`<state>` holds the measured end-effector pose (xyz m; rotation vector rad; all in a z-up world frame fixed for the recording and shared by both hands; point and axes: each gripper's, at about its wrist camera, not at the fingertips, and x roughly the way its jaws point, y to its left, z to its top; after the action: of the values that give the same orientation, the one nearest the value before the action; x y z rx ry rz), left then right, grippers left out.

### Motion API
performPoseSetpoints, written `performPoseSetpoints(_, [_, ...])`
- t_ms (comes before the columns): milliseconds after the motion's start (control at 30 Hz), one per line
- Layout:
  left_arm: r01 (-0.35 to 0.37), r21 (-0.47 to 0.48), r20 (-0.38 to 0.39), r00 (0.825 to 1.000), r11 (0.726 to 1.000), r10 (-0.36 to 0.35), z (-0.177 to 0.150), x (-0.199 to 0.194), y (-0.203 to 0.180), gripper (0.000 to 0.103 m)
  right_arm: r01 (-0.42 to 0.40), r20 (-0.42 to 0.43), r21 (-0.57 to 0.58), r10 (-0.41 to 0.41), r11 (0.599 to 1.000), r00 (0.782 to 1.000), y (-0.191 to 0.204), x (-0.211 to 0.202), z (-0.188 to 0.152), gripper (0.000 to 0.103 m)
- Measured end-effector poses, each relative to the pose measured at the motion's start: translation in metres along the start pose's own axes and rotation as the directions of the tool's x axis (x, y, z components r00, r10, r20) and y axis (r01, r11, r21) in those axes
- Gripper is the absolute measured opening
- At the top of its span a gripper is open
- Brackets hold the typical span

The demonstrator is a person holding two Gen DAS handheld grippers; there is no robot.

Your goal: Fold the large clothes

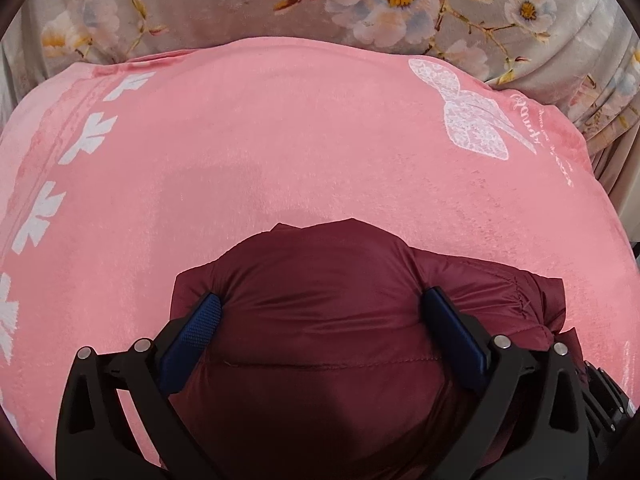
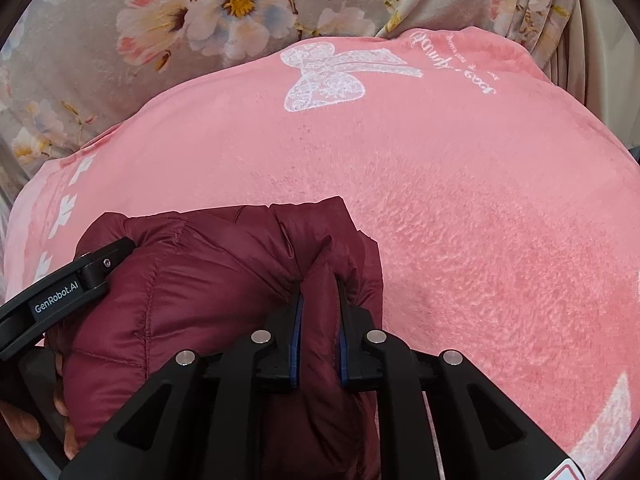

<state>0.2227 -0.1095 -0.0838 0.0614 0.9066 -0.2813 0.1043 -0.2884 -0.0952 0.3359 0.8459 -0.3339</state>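
**Tongs on the jacket**

Left tongs (image 1: pixel 322 316) stand spread wide, their blue pads (image 1: pixel 194 330) against either side of a puffed fold of the maroon jacket (image 1: pixel 320 360). Right tongs (image 2: pixel 319 308) are nearly together, pinching a bunched ridge of the jacket. The jacket lies in a heap on the pink blanket (image 1: pixel 280 140), at its near edge. Beyond the blanket lies a floral cloth (image 2: pixel 100 0).

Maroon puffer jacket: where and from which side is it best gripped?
Grip a thin pinched ridge of the maroon puffer jacket, coming from above, as the right tool does. The padded bulk bulges between the wide left tool, too fat to pinch.
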Motion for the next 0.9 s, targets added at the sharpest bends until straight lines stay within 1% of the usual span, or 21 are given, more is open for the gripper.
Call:
performPoseSetpoints(167, [-0.028, 0.010, 0.026, 0.999, 1.000, 0.028, -0.002, 0.004, -0.004, 0.098, 0.000, 0.013, -0.004, 0.000, 1.000, 1.000, 0.001, 0.004, -0.001, 0.011])
performPoseSetpoints(367, [-0.047, 0.014, 0.049, 0.998, 0.999, 0.046, -0.004, 0.006, -0.006, 0.098, -0.020, 0.022, 0.010, 0.020, 1.000, 1.000, -0.001, 0.006, -0.003, 0.012])
performPoseSetpoints(900, [-0.087, 0.019, 0.075, 0.994, 0.996, 0.085, -0.006, 0.010, -0.011, 0.098, -0.065, 0.023, 0.040, 0.064, 0.997, 0.998, -0.007, 0.009, -0.002, 0.012])
